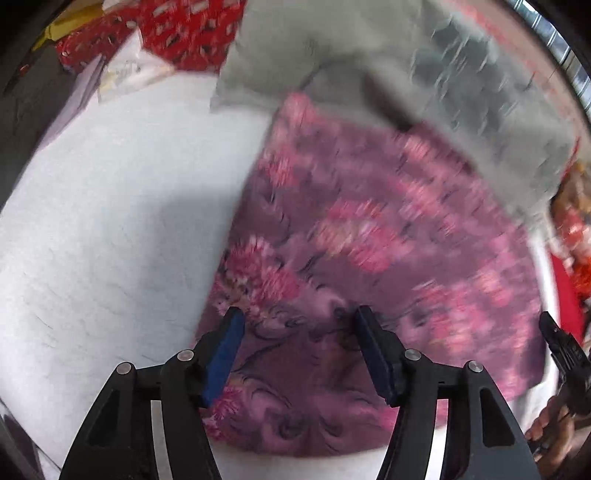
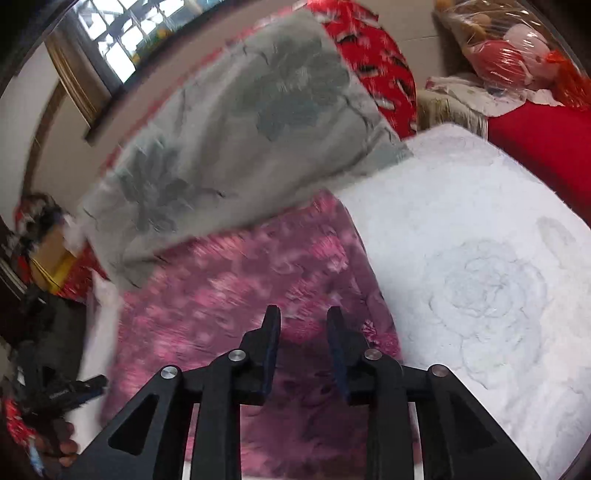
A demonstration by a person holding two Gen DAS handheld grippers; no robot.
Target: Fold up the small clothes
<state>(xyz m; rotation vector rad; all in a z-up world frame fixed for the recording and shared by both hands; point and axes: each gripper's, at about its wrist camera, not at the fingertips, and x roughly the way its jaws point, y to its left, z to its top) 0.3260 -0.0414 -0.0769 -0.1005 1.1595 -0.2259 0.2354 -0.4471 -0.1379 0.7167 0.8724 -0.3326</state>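
Observation:
A purple cloth with pink flowers (image 1: 369,240) lies spread on the white bed cover (image 1: 110,221). My left gripper (image 1: 299,314) hangs over the cloth's near left part, jaws wide open, nothing between the pads. In the right wrist view the same cloth (image 2: 240,295) lies left of the bare white cover (image 2: 480,277). My right gripper (image 2: 303,312) stands over the cloth's near right edge, jaws partly apart, open, with no fabric pinched. The right gripper's tip (image 1: 561,347) shows at the left view's edge; the left gripper (image 2: 74,391) shows low left in the right view.
A grey flowered cushion or cloth (image 2: 240,129) lies over the far end of the pink cloth. Red patterned fabric (image 1: 184,29) is piled behind it. A wrapped doll (image 2: 517,55) and red bedding (image 2: 546,147) sit at the far right. A window (image 2: 122,37) is beyond.

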